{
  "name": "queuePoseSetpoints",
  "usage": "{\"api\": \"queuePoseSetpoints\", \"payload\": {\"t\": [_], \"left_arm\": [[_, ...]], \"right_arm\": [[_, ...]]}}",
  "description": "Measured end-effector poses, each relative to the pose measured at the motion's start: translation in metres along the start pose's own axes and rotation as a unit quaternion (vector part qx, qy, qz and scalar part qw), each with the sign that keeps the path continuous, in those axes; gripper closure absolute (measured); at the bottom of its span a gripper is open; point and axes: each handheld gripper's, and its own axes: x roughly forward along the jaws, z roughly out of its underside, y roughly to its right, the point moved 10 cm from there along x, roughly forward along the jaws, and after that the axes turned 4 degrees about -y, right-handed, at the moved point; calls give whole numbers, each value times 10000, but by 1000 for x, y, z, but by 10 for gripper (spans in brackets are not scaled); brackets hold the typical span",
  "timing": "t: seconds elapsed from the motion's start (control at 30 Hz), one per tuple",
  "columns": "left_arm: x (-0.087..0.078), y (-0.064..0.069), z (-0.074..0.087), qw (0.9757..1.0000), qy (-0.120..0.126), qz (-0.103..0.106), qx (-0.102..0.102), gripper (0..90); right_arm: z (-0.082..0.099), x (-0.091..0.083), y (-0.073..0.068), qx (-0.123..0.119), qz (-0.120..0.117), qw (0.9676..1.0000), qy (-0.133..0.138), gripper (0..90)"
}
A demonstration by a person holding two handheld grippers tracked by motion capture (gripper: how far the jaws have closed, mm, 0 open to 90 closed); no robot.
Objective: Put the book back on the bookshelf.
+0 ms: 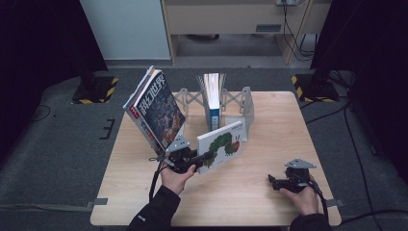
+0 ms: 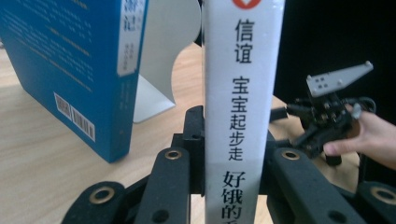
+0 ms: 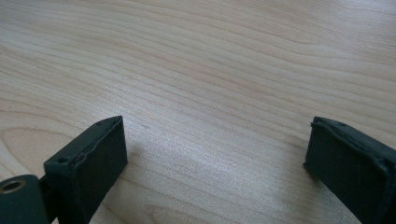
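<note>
A: High view status?
B: Wooden table (image 1: 250, 183), three books. Large dark-covered book (image 1: 156, 108) leaning tilted at far left. Blue-spined book (image 1: 212, 98) upright in the grey expanding rack (image 1: 244, 103), far centre. White caterpillar picture book (image 1: 223, 146) mid-table, tilted, near edge pinched by left gripper (image 1: 204, 156). Right gripper (image 1: 275, 181) near right, low over bare wood, well apart from all books.

A: Left gripper view adds what?
B: Spine of the white book (image 2: 243, 112) clamped between the two black jaws, pads tight on both sides. Chinese lettering readable down the spine, not legible from above. Blue book (image 2: 70, 65) at left, back cover with barcode, standing on the table. White bookend plate (image 2: 161, 60) just behind it. Other gripper (image 2: 289, 123) farther off at right, held in a hand (image 2: 373, 137), grey three-cornered plate on top.

A: Right gripper view?
B: Jaws spread wide, nothing between, plain wood grain (image 3: 210, 84) beneath. Confirms gap that high view leaves too small to judge.

A: Counts?
B: Three books, one rack, two grippers, two hands.
</note>
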Motion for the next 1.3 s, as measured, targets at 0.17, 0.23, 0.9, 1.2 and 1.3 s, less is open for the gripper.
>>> {"api": "queuePoseSetpoints", "payload": {"t": [0.17,0.23,0.9,1.2,1.3], "left_arm": [[9,-2,-7,9998,60,-181,89,747],[13,-3,-9,9995,74,-274,101,747],[52,-3,-17,9951,389,-884,215,746],[70,-6,-14,9932,400,-1073,230,746],[75,-8,-13,9923,395,-1148,226,746]], "right_arm": [[0,0,0,-6,3,10000,2,57],[0,0,0,-2,9,10000,1,56],[0,0,0,-3,10,10000,-1,55],[0,0,0,-4,10,10000,0,55],[0,0,0,-4,10,10000,0,55]]}}
